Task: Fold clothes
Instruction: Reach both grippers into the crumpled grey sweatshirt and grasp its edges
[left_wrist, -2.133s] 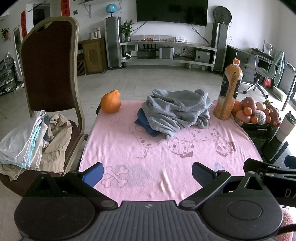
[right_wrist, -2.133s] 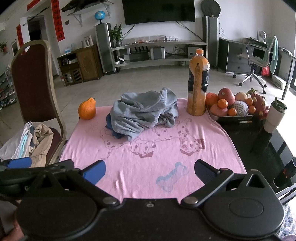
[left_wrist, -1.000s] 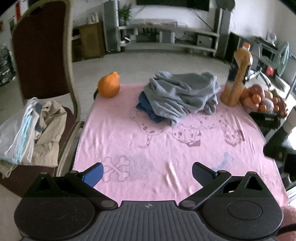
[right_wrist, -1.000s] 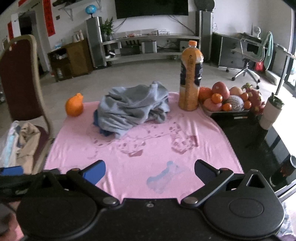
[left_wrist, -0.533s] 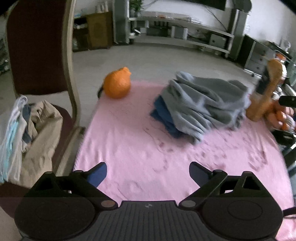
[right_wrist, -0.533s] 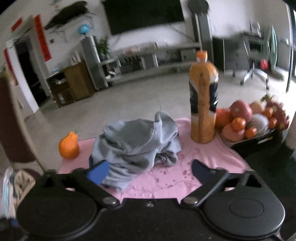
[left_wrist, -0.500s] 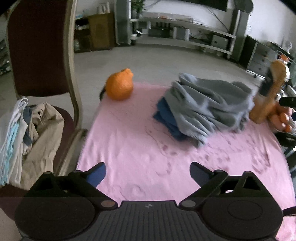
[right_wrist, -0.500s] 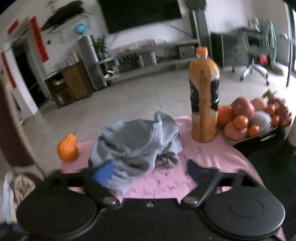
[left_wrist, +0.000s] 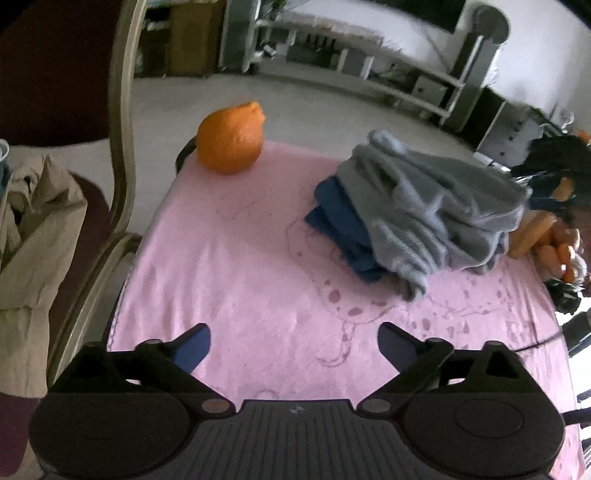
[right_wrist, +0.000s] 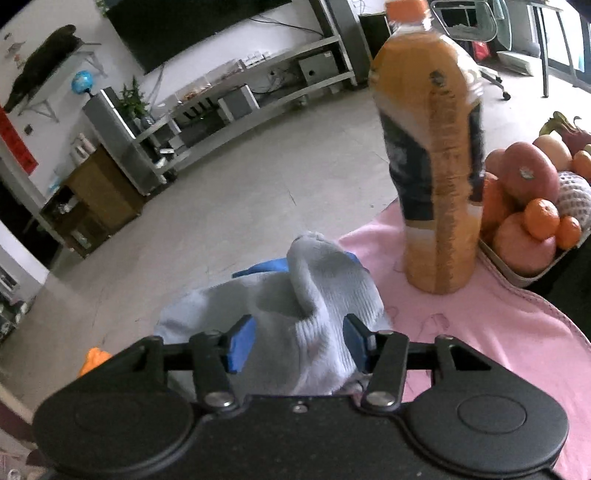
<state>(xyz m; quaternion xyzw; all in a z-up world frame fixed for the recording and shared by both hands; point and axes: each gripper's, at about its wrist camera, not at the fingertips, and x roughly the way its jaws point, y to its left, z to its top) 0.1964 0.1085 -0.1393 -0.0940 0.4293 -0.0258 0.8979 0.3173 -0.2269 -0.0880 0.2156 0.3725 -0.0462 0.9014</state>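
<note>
From the left wrist, the left gripper (left_wrist: 293, 341) hovered with jaws spread over the pink cloth (left_wrist: 258, 280), well short of the grey garment (left_wrist: 436, 218) heaped on a blue one (left_wrist: 340, 221). From the right wrist, the right gripper (right_wrist: 299, 341) had its jaws closed around a bunched fold of the grey garment (right_wrist: 321, 317), beside an orange bottle (right_wrist: 436, 166) whose label print was too blurred to read.

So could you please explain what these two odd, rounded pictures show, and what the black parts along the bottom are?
There is no robot: a person holds tongs in each hand, each with a wide-angle camera looking along its fingers. The left tongs are open above the pink blanket. The right tongs have fingers on either side of a fold of the grey garment; a firm pinch cannot be confirmed. Also visible: a blue garment beneath the grey one, an orange fruit, a juice bottle and a fruit tray.
</note>
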